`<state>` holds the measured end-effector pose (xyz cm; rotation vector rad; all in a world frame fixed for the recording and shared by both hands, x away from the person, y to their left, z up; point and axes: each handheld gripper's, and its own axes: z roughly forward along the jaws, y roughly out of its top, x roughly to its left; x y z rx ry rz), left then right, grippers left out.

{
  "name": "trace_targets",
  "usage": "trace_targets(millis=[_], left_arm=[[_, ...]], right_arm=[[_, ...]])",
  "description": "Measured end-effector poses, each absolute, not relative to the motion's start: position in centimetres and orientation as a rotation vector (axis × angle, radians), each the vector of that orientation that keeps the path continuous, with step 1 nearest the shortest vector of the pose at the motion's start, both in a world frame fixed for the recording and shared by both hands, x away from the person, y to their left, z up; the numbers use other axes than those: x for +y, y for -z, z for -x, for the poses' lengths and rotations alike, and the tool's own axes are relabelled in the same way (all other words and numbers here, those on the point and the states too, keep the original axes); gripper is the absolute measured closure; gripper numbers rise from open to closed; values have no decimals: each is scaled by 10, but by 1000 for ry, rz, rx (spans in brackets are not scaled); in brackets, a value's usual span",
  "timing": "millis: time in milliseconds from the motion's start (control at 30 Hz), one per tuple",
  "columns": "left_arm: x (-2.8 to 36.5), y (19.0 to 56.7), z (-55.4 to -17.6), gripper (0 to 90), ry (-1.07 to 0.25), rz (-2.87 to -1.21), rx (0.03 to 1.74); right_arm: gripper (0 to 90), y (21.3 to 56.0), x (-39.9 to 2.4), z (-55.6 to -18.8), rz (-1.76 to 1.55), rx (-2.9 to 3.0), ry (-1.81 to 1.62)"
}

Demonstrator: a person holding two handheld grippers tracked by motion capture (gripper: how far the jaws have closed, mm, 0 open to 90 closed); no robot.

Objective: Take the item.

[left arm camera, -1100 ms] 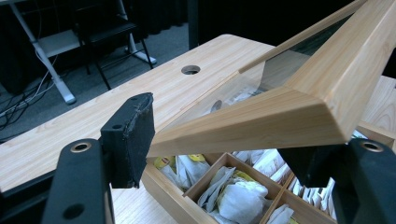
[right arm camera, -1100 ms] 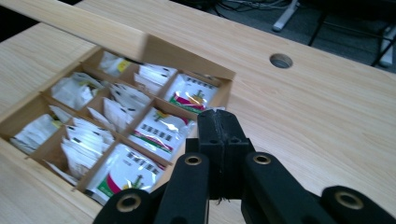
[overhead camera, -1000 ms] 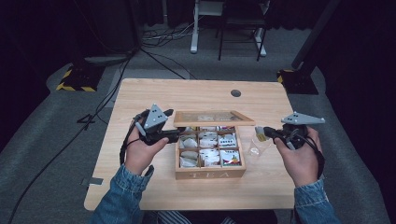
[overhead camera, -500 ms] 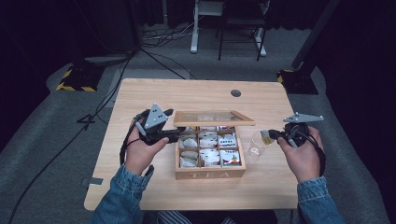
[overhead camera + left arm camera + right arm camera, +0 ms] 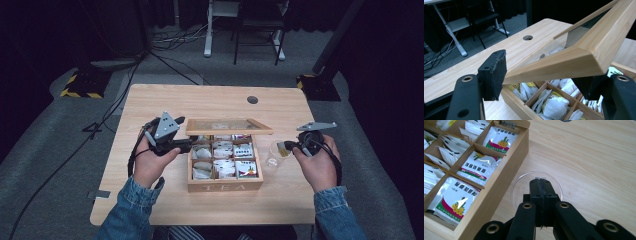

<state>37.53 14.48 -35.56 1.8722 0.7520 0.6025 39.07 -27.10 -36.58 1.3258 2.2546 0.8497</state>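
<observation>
- We see the left gripper point(image 5: 186, 145), jaws apart around the glass-paned lid point(image 5: 584, 53) of the wooden tea box point(image 5: 225, 186).
- Right gripper point(image 5: 541, 180), jaws together over clear glass cup point(image 5: 519, 188) beside the box; we cannot tell if anything is pinched.

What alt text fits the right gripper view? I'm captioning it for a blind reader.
The right gripper, fingers pressed together, hangs over a clear round cup on a wooden table. Beside the cup sits an open wooden tea box with packets of tea in its compartments.
</observation>
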Motion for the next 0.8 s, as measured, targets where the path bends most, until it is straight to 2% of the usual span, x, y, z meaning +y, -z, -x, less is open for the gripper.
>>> trace_targets(millis=[500,800], left_arm=[[145,355,-375,322,-605,-1876,753],[143,357,-374,321,-607,-1892,754]], right_arm=[[689,373,-277,-389,-1300,2181,-906],[497,376,-304,-381,-1303,2088,-922]])
